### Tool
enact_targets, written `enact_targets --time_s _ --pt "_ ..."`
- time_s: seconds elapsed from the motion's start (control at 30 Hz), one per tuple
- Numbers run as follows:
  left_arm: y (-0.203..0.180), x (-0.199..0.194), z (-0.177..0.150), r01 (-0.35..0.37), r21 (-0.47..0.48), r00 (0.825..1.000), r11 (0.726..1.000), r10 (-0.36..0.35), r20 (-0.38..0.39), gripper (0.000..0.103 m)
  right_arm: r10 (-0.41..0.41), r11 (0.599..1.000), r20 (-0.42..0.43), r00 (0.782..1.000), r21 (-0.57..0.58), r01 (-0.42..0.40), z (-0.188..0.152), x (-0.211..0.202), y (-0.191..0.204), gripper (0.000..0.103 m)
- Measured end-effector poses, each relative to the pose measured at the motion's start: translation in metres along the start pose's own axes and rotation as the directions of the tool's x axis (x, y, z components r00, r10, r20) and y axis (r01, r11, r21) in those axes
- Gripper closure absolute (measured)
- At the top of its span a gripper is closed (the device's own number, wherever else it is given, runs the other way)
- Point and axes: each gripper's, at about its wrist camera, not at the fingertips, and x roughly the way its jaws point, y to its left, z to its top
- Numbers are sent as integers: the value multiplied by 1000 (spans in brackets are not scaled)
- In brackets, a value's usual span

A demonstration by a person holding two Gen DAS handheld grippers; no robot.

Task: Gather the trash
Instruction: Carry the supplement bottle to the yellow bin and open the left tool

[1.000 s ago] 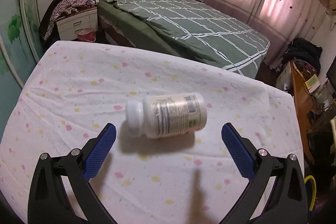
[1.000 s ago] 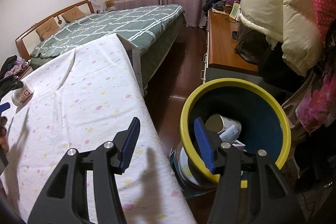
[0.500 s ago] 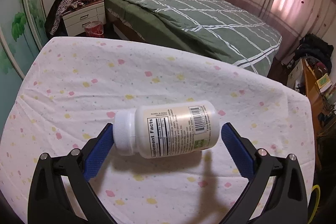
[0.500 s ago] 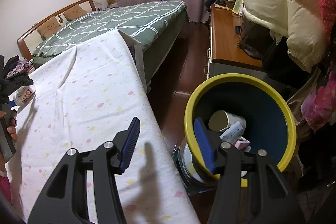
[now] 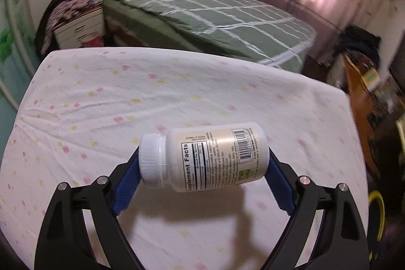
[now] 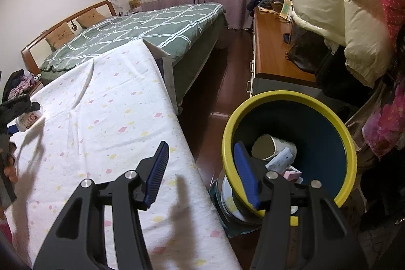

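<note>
Bedroom blurred | left gripper [image 5: 202,177] pinching bottle [image 5: 205,156] | right gripper [image 6: 202,173] spread, empty

I see my left gripper [image 6: 10,115] cut off at the right camera's frame edge; bedroom background in the left view is motion-blurred.

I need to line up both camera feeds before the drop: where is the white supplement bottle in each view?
Left wrist view: supplement bottle lies sideways at lower centre, between the blue pads, cap pointing left.
Right wrist view: supplement bottle is small at the far left edge, partly hidden by the other gripper.
Shared landmark: the green checked bed behind the spotted sheet.
</note>
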Motion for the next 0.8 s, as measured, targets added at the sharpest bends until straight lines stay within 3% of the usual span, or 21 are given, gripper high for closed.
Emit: enact_targets --time_s 0.17,0.33,0.6,0.8 --pt "-49 -37 -29 91 122 996 988 -92 3 16 -3 999 4 1000 -44 3 -8 -11 -3 51" --pt "-114 -75 -61 189 257 980 948 -197 3 16 -35 998 13 999 -45 35 -24 -35 -29 51" --pt "-226 -121 -122 338 427 937 839 -344 -67 16 -81 997 74 994 17 80 -41 -94 -81 46" --pt "-294 -130 -166 401 510 911 761 -388 -138 16 -134 990 103 986 66 127 -57 -123 -121 44"
